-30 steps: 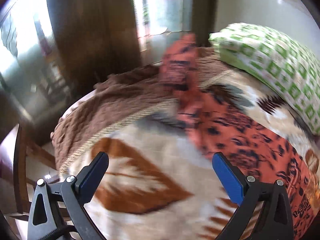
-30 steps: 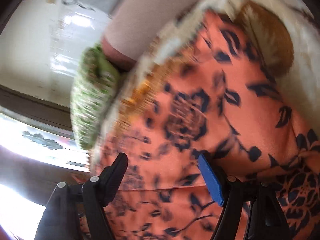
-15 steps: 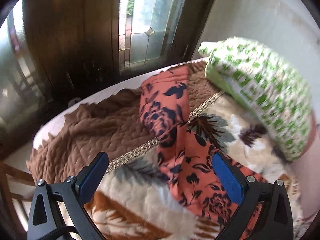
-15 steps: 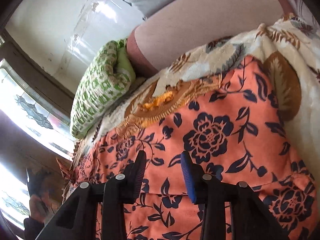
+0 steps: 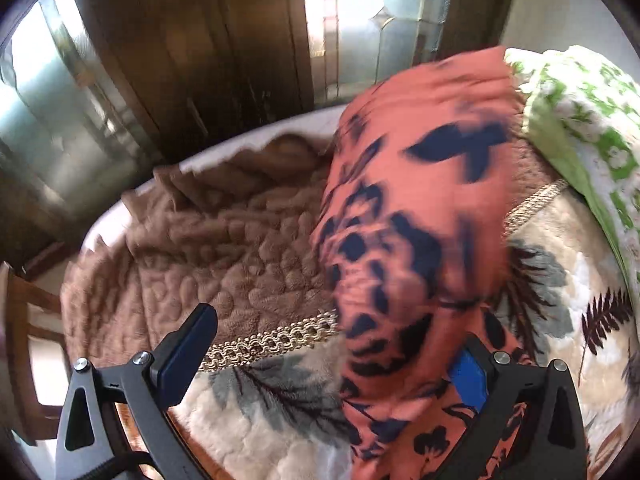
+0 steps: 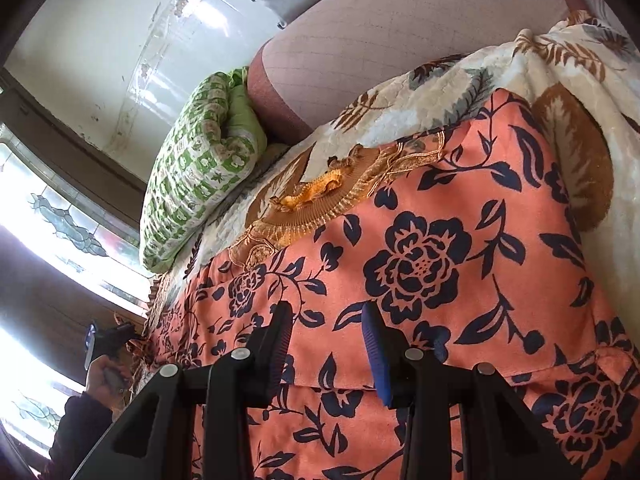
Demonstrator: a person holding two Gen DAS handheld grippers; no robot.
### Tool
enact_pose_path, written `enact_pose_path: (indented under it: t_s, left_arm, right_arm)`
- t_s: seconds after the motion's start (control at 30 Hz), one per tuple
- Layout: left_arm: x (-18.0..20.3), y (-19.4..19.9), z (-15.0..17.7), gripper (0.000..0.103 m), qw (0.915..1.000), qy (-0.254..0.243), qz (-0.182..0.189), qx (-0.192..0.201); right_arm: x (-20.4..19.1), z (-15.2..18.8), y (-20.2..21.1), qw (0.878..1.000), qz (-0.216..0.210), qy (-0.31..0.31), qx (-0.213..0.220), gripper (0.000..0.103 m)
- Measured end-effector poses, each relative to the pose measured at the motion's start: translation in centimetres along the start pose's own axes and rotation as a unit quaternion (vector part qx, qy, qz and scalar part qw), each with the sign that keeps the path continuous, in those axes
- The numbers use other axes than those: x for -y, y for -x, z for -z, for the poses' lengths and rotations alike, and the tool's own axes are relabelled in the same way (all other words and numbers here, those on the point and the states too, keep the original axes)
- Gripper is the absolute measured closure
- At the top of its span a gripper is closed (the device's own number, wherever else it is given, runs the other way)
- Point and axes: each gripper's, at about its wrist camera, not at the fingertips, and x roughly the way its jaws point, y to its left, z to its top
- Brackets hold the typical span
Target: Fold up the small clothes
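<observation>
An orange garment with a dark blue flower print (image 6: 420,264) lies spread on a cream leaf-patterned blanket (image 6: 424,108). It has a gold embroidered neckline (image 6: 320,196). In the left wrist view one end of the garment (image 5: 416,216) stands raised and blurred, right in front of my left gripper (image 5: 332,356). That gripper is open; the cloth hangs over its right finger (image 5: 468,376). My right gripper (image 6: 326,350) hovers low over the garment's near part, jaws partly closed with a gap, holding nothing. The left gripper also shows far off in the right wrist view (image 6: 106,340).
A brown quilted blanket (image 5: 208,248) covers the far left of the bed. A green and white pillow (image 5: 588,136) lies at the right by the wall. A wooden door and glass panes (image 5: 248,32) stand behind. A wooden chair (image 5: 24,344) is at left.
The garment's far end has risen and come closer to my left gripper, now draping over its right finger. My right gripper narrowed from wide open a second ago and has held still since.
</observation>
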Motion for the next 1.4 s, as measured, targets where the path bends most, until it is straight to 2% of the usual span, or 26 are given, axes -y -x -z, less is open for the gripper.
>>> enact_pose_path:
  t_s: [0.03,0.1,0.13,0.17,0.2,0.23,0.33,0.4,0.47,0.53,0.6,0.73,0.83,0.97,1.03,1.1,1.13,1.17,1.2,1.23,1.27,1.3,1.33,1.4]
  left_arm:
    - [-0.6,-0.3,-0.1,0.008,0.9999,0.008,0.009,0.002]
    - [-1.4,-0.5,-0.2,0.031,0.9992,0.010,0.038,0.000]
    - [-1.6,-0.3,-0.3,0.037,0.9987,0.008,0.051,0.002]
    - [-1.7,0.1,-0.3,0.053,0.9978,0.002,0.065,0.010]
    - [-1.5,0.6,-0.3,0.075,0.9968,-0.006,0.078,0.016]
    - [-1.5,1.1,-0.2,0.082,0.9957,-0.014,0.090,0.019]
    - [0.0,3.9,0.3,0.089,0.9903,-0.056,0.122,0.038]
    - [1.4,6.4,0.8,0.092,0.9832,-0.092,0.145,0.061]
    - [3.1,9.4,1.8,0.093,0.9725,-0.132,0.175,0.080]
    - [4.7,12.1,2.9,0.094,0.9603,-0.166,0.207,0.085]
    - [6.8,15.7,4.9,0.094,0.9427,-0.207,0.244,0.093]
    - [11.6,22.4,11.3,0.094,0.9061,-0.294,0.286,0.104]
    - [15.7,26.5,18.0,0.094,0.8708,-0.357,0.321,0.106]
    - [20.0,29.5,26.9,0.094,0.8361,-0.409,0.349,0.110]
    - [21.5,29.9,31.3,0.094,0.8219,-0.428,0.364,0.094]
    - [23.4,29.7,35.7,0.093,0.8002,-0.454,0.390,0.042]
    - [23.9,29.5,37.1,0.089,0.7904,-0.465,0.399,0.021]
    - [24.4,29.4,38.7,0.074,0.7747,-0.479,0.413,-0.009]
    - [24.4,29.4,39.6,0.060,0.7633,-0.487,0.424,-0.027]
    - [24.2,29.4,39.8,0.055,0.7563,-0.488,0.435,-0.032]
    - [23.4,29.9,39.9,0.048,0.7474,-0.487,0.451,-0.028]
    - [22.3,30.5,39.3,0.041,0.7390,-0.484,0.468,-0.013]
    - [21.5,30.8,38.7,0.037,0.7391,-0.478,0.475,0.001]
    - [19.4,31.0,36.2,0.023,0.7574,-0.446,0.475,0.042]
  right_arm:
    - [0.0,0.0,0.0,1.000,0.003,0.003,0.003,0.065]
    - [-0.1,-0.1,-0.1,1.000,0.005,0.003,0.006,0.065]
    - [0.0,-0.1,-0.2,1.000,0.004,0.001,0.005,0.065]
    - [0.1,-0.2,-0.2,1.000,0.002,-0.002,0.004,0.065]
    - [0.2,-0.2,-0.2,1.000,0.000,-0.006,0.004,0.065]
    - [0.2,-0.1,-0.2,1.000,-0.001,-0.008,0.003,0.065]
    - [0.0,-0.2,0.2,1.000,-0.003,-0.008,0.009,0.065]
    - [0.0,-0.4,0.8,1.000,-0.009,-0.012,0.017,0.065]
    - [0.0,-0.6,1.4,0.999,-0.014,-0.016,0.025,0.065]
    - [0.1,-0.9,2.0,0.999,-0.017,-0.019,0.032,0.065]
    - [0.2,-1.2,2.7,0.999,-0.022,-0.021,0.037,0.065]
    - [0.7,-2.2,4.6,0.997,-0.032,-0.028,0.059,0.065]
    - [1.7,-3.1,6.4,0.995,-0.036,-0.044,0.076,0.065]
    - [3.7,-4.0,8.6,0.992,-0.034,-0.070,0.097,0.065]
    - [4.5,-4.3,9.4,0.990,-0.040,-0.086,0.105,0.065]
    - [5.2,-4.6,10.0,0.988,-0.046,-0.098,0.110,0.065]
    - [5.3,-4.7,10.2,0.988,-0.045,-0.101,0.113,0.064]
    - [5.4,-4.8,10.3,0.987,-0.043,-0.101,0.114,0.063]
    - [5.5,-4.9,10.4,0.987,-0.040,-0.103,0.113,0.062]
    - [5.7,-5.0,10.4,0.987,-0.041,-0.107,0.110,0.062]
    - [5.8,-5.0,10.2,0.987,-0.045,-0.111,0.104,0.055]
    - [6.0,-5.0,10.2,0.987,-0.054,-0.118,0.098,0.041]
    - [6.1,-5.0,10.1,0.986,-0.060,-0.124,0.095,0.035]
    - [6.0,-4.8,9.8,0.986,-0.068,-0.123,0.091,0.032]
